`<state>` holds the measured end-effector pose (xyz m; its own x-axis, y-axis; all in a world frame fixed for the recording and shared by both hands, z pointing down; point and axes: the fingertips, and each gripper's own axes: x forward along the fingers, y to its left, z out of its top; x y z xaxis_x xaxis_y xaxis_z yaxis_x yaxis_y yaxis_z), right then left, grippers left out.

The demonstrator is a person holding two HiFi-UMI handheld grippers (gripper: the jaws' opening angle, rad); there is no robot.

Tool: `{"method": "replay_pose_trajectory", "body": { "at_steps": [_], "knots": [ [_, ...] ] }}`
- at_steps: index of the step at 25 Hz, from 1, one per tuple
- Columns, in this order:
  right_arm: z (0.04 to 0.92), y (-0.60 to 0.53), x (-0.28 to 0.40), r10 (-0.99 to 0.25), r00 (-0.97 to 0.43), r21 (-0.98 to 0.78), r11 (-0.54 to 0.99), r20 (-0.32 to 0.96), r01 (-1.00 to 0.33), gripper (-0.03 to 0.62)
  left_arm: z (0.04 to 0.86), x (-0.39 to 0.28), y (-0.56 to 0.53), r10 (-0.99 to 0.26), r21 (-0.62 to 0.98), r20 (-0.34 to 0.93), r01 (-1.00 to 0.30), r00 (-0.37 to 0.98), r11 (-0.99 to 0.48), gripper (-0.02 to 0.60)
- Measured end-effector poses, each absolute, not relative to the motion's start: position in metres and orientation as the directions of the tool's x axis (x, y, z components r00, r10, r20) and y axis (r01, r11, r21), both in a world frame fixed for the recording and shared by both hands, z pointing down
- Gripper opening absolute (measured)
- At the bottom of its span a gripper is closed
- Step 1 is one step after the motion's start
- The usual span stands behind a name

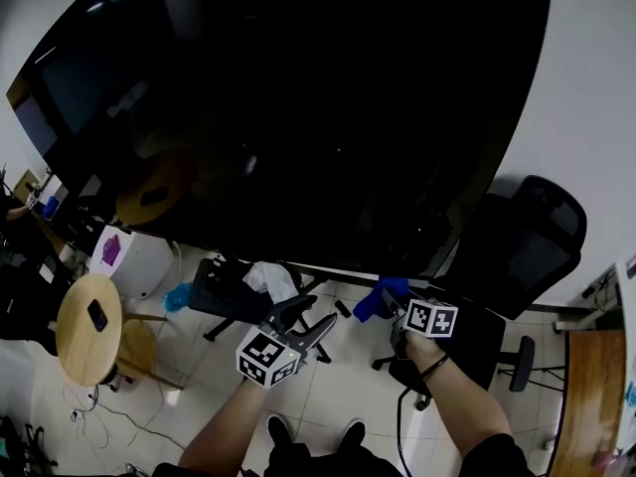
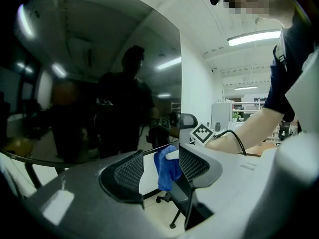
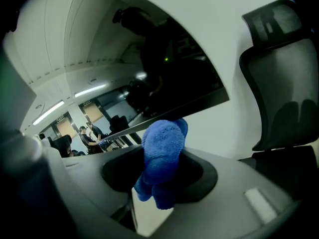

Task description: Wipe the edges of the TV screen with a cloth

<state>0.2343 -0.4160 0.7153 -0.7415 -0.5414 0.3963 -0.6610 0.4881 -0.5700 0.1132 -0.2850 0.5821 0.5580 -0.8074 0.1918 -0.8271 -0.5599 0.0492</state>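
TV screen (image 1: 298,117) blocking entire upper field, passage open along its lower edge above tiled floor (image 1: 338,391), black wheeled chair (image 1: 221,291) beneath edge left of centre, black mesh office chair (image 1: 532,237) crowding lower right corner, round wooden tabletop (image 1: 75,331) well left.

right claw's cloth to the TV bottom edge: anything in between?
Nothing visible. The blue cloth, clamped in the right claw, is right up at the TV's bottom edge with nothing between them. The black office chair stands off to the right, clear of that line. Actual contact can't be told.
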Motion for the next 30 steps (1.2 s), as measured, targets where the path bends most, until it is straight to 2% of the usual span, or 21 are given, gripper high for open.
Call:
{"method": "replay_pose_trajectory", "body": {
  "at_steps": [19,30],
  "knots": [
    [0.719,-0.396,0.061,-0.648,-0.634,-0.458,0.451,0.422,-0.766,0.176,0.612,-0.085,-0.236,-0.743,0.081,0.244,-0.776,0.623,-0.625,0.212],
    [0.719,-0.388,-0.040,-0.629,-0.663,-0.471,0.477,0.407,-0.742,0.176,0.628,-0.186,-0.224,-0.772,0.108,0.259,-0.812,0.580,-0.574,0.212]
  ]
}}
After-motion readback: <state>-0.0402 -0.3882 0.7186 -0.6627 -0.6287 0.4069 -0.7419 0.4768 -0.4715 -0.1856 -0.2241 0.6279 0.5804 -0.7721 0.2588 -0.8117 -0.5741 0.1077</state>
